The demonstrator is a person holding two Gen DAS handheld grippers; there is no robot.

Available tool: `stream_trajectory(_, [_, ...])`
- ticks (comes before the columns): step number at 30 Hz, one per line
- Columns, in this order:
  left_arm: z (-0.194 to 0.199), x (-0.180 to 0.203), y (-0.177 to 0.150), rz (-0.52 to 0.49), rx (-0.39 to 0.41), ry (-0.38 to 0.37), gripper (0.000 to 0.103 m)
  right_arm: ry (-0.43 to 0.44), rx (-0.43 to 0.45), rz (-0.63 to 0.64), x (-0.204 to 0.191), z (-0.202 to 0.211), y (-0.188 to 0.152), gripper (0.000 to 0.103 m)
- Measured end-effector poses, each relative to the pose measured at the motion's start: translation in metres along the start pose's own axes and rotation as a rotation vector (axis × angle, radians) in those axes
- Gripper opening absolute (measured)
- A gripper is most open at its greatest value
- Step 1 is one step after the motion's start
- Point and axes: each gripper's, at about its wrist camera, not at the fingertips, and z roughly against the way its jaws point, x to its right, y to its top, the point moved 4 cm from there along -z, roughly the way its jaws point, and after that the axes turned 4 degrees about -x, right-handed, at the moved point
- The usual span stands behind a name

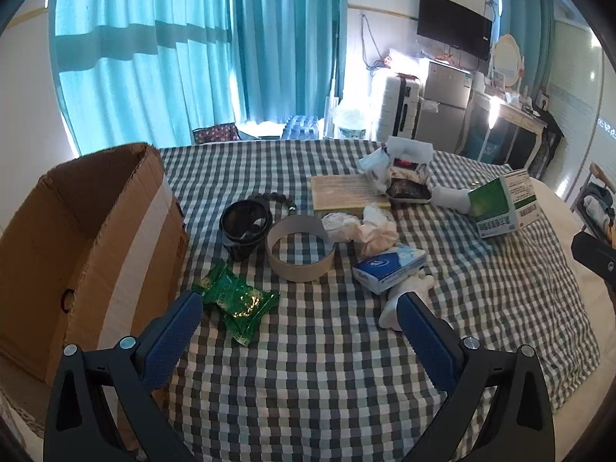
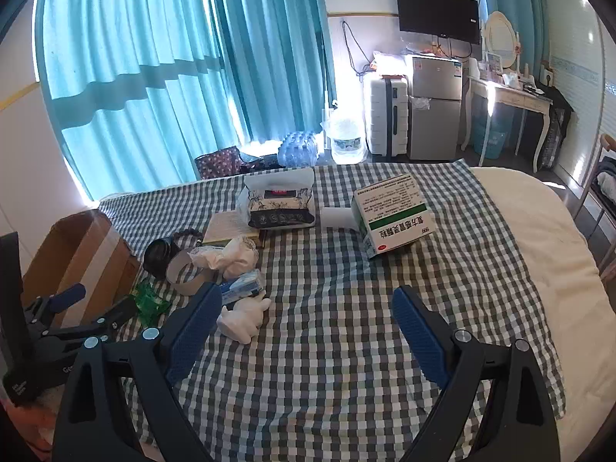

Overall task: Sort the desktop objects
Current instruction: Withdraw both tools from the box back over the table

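**Both grippers wide and empty over a cluttered checked cloth**

The left gripper (image 1: 300,308) hovers low over the checked cloth (image 1: 327,365), jaws spread wide with nothing between them. The right gripper (image 2: 308,308) hangs likewise, jaws fully apart and empty. Probably neither has committed to a first pick.

The cardboard box (image 1: 88,238) stands open at nine o'clock of the clutter, touching the counter's edge; its place beside the pile suggests it is the bin for sorting. Everything else sits bunched within short reach of it.

In the left wrist view, the green snack packet (image 1: 236,302) lies just ahead of the left jaw, crinkled and shiny, likely slippery to pinch. Beyond it at twelve o'clock stand a black cup (image 1: 244,227) and a cardboard ring (image 1: 300,250), side by side. Crumpled tissue (image 1: 365,227) rests at one o'clock, with a blue tissue pack (image 1: 389,265) below it and a white figurine (image 1: 404,296) beside the right jaw. A green-and-white medicine box (image 1: 500,204) stands tilted at two o'clock, well apart.
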Motion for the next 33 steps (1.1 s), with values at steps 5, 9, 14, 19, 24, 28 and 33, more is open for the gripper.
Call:
stream_trajectory(5, [-0.04, -0.009, -0.012, 0.042, -0.062, 0.051, 0.103, -0.003, -0.054, 0.009, -0.007, -0.032, -0.014, 0.091])
stream_trajectory(9, [-0.057, -0.014, -0.018, 0.07, -0.108, 0.06, 0.103, -0.01, -0.097, 0.012, -0.006, -0.05, -0.024, 0.091])
stream_trajectory(14, [-0.067, -0.023, -0.024, 0.111, -0.146, 0.094, 0.103, -0.012, -0.12, -0.006, -0.005, -0.064, -0.031, 0.091])
stream_trajectory(19, [-0.075, -0.04, -0.032, 0.216, -0.218, 0.087, 0.103, 0.029, -0.135, -0.029, -0.009, -0.072, -0.036, 0.091])
stream_trajectory(24, [-0.079, -0.038, -0.037, 0.187, -0.208, 0.117, 0.103, 0.021, -0.149, -0.024, -0.011, -0.073, -0.041, 0.091])
stream_trajectory(28, [-0.089, -0.037, -0.035, 0.132, -0.214, 0.173, 0.103, 0.009, -0.137, 0.008, -0.015, -0.072, -0.042, 0.091])
stream_trajectory(33, [-0.1, -0.036, -0.029, 0.113, -0.203, 0.192, 0.103, 0.023, -0.147, 0.011, -0.017, -0.078, -0.043, 0.091])
